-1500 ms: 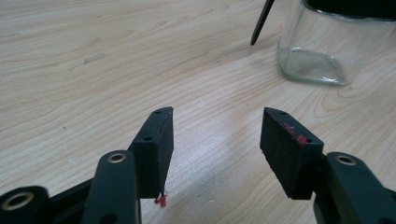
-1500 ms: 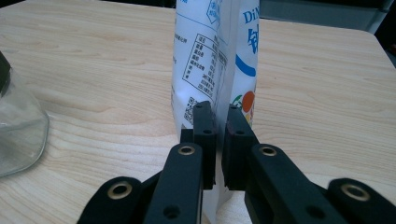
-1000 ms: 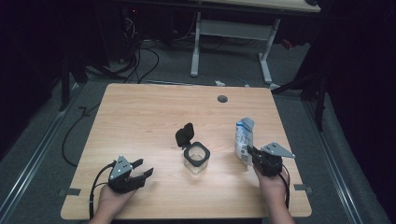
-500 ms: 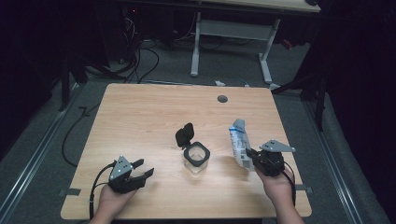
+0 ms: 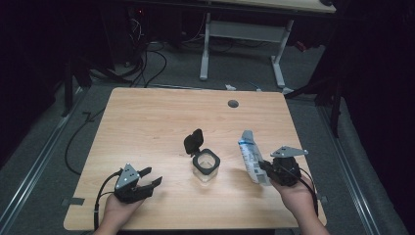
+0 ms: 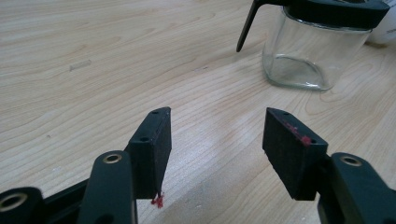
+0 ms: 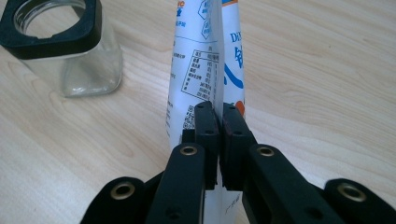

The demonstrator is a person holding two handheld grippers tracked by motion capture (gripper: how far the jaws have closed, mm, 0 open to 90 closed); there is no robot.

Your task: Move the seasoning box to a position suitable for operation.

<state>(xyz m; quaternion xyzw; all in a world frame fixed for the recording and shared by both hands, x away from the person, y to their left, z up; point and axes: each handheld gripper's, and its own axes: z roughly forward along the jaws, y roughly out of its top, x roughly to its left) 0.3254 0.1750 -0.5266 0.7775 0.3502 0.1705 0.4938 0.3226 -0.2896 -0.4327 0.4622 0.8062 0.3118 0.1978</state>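
Note:
A clear glass jar (image 5: pixel 206 165) with a black square rim and its black lid flipped back stands near the table's middle; it also shows in the left gripper view (image 6: pixel 314 45) and the right gripper view (image 7: pixel 60 45). My right gripper (image 5: pixel 266 170) is shut on the back seam of a white and blue printed pouch (image 5: pixel 251 156), lifted off the wood to the right of the jar. In the right gripper view the pads (image 7: pixel 206 122) pinch the pouch's fin (image 7: pixel 215 70). My left gripper (image 5: pixel 149 179) rests open at the front left, nothing between its jaws (image 6: pixel 217 144).
The wooden table (image 5: pixel 147 122) has a round cable hole (image 5: pixel 233 104) at the back right. Beyond its far edge stand a white desk frame (image 5: pixel 242 41) and loose cables (image 5: pixel 147 58) on the grey floor.
My right gripper has risen a little with the pouch, which now leans leftward toward the jar. The left gripper has stayed put.

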